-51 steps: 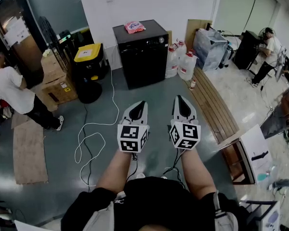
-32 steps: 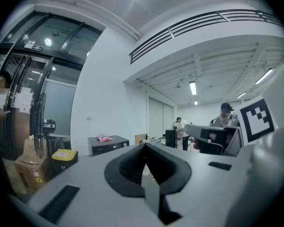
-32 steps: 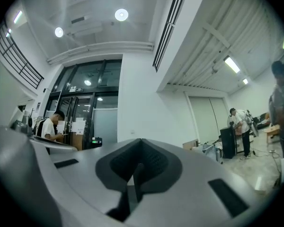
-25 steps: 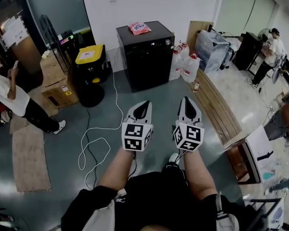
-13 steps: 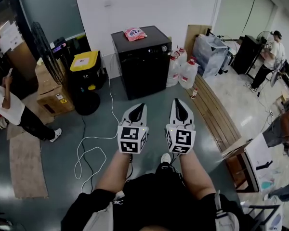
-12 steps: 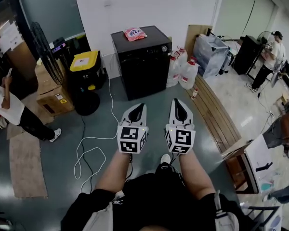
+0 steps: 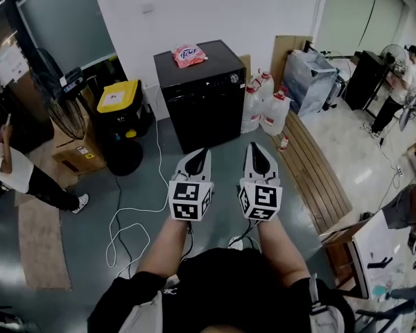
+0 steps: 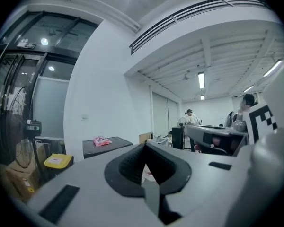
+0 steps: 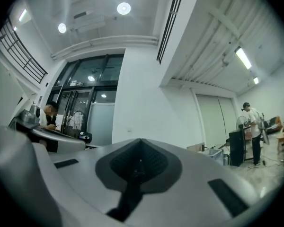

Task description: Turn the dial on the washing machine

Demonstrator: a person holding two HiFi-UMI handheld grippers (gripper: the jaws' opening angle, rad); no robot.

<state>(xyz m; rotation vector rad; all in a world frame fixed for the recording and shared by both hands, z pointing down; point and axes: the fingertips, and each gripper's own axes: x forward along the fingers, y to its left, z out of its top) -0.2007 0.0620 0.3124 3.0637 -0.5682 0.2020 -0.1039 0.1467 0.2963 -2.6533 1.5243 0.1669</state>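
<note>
A black washing machine (image 7: 202,92) stands against the white wall, some way ahead of me, with a small silver dial (image 7: 234,78) at its front top right. A pink packet (image 7: 188,53) lies on its lid. In the left gripper view the machine's top (image 8: 108,144) shows just past the jaws. My left gripper (image 7: 200,153) and right gripper (image 7: 255,148) are held side by side over the grey floor, short of the machine. Both are shut with nothing between the jaws.
A yellow-lidded black bin (image 7: 121,109) and cardboard boxes (image 7: 80,151) stand left of the machine. Water jugs (image 7: 263,111) and a wooden bench (image 7: 317,173) lie to its right. A white cable (image 7: 135,210) snakes over the floor. People stand at the left (image 7: 14,172) and far right (image 7: 402,78).
The view has drawn closer to the washing machine and shifted slightly. Both grippers stay shut and side by side.
</note>
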